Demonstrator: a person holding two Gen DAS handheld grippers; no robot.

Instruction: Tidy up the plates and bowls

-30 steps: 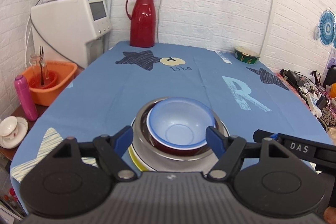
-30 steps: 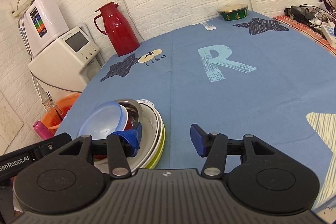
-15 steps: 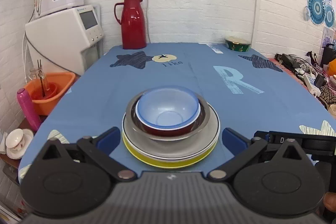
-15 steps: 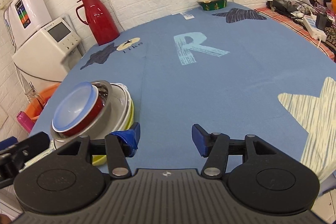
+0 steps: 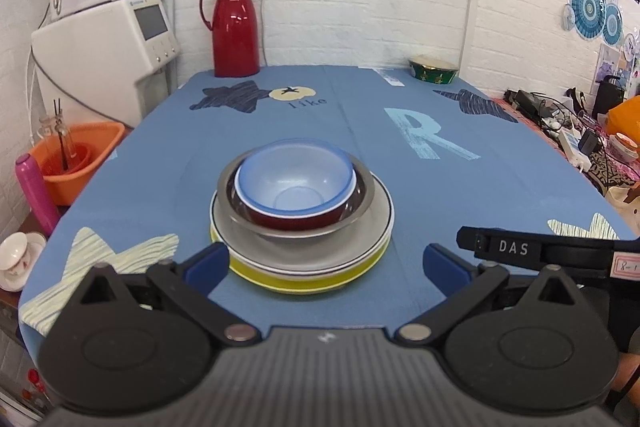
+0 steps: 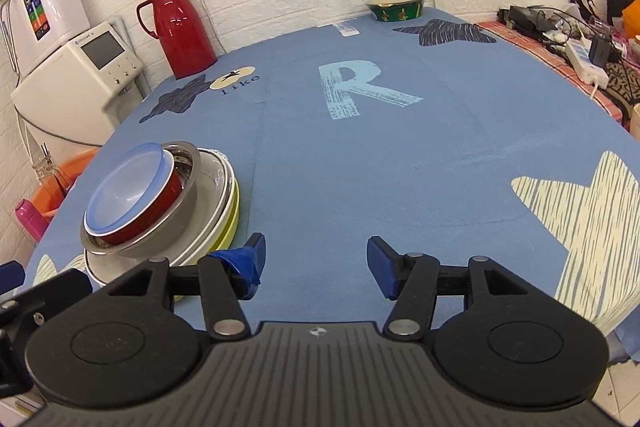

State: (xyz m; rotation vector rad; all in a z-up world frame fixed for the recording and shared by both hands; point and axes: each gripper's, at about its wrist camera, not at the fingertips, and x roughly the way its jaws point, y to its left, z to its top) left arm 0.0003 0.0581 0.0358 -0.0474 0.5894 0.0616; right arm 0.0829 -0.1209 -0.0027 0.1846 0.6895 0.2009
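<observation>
Blue plastic bowl (image 5: pixel 296 179) sits on top, nested in a dark red bowl (image 5: pixel 288 219), that in a shiny steel bowl (image 5: pixel 360 205), all on a grey plate (image 5: pixel 380 223) over a white and a yellow plate (image 5: pixel 320 281), one neat tower at twelve o'clock from the left gripper (image 5: pixel 326 265)! Its jaws are spread wide with nothing between them, the stack just ahead. The right gripper (image 6: pixel 316 261) is parted and empty too, stack off at ten o'clock, over bare blue tablecloth (image 6: pixel 400 163). Judging by that tidy pile, the nesting looks essentially done, and both tools seem clear of it. One candidate remains: a green and gold bowl (image 6: pixel 396 9) far back at one o'clock near the wall. If it belongs, the next move calls for a long reach across the cloth. A tall red thermos jug (image 5: pixel 234 27) stands at eleven o'clock, well apart from that path; an orange basin (image 5: pixel 80 159) sits off the table's left edge; cables clutter the right side (image 5: pixel 560 119). Nothing blocks the stack itself.
</observation>
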